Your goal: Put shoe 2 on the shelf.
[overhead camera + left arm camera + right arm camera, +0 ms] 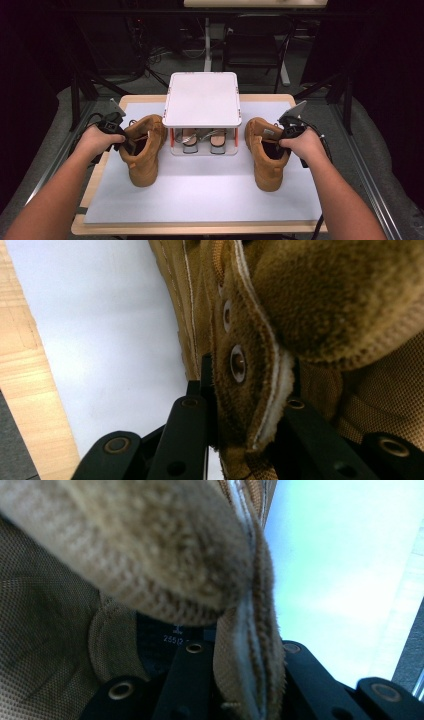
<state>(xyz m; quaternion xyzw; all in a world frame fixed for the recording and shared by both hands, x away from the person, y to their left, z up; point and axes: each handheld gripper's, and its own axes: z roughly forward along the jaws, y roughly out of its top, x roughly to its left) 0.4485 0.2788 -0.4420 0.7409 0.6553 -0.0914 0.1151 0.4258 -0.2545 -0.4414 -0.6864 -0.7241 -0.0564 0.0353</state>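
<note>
The left gripper (120, 139) is clamped on the collar edge of the left boot (144, 150), which stands on the white mat (200, 190) just inward of it; between the boots sits a small white rack (202, 100) with a pair of shoes (202, 141) beneath. The right gripper (286, 138) pinches the right boot (267, 155) by its collar likewise. Both grips look set, so the step is the grasp, and the next move likely calls for an even lift of both boots toward the rack.
</note>
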